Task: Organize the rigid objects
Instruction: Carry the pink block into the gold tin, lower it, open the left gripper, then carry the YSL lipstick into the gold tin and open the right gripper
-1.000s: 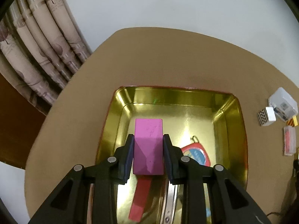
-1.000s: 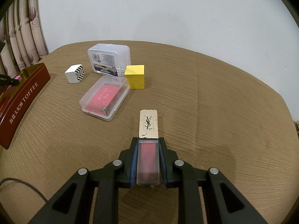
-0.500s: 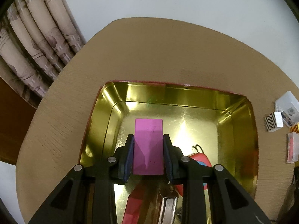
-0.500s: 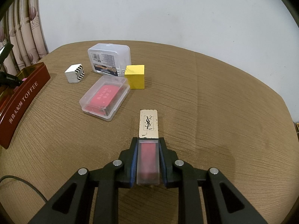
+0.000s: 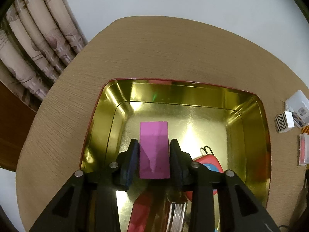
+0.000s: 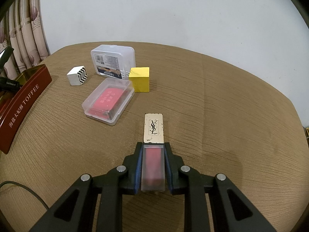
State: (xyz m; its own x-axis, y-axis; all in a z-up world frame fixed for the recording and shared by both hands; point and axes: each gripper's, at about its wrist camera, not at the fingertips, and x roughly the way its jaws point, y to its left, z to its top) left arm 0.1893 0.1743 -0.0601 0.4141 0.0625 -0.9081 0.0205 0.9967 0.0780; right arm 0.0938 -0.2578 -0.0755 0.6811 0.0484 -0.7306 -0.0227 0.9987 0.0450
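Observation:
A pink block stands between the jaws of my left gripper, low inside the gold tin. The jaws are opening, and a thin gap shows on each side between the pads and the block. My right gripper is shut on the clear, red-filled body of a lipstick tube. The tube's gold cap with a black logo sticks out forward, just over the brown table.
The tin also holds a red round item, a red strip and a metal piece. On the table lie a clear box with a red insert, a yellow cube, a zigzag cube, a labelled plastic box and a cable.
My left gripper has sunk deeper into the tin with the pink block, and its jaws have parted slightly from the block. The right gripper and the lipstick have not moved.

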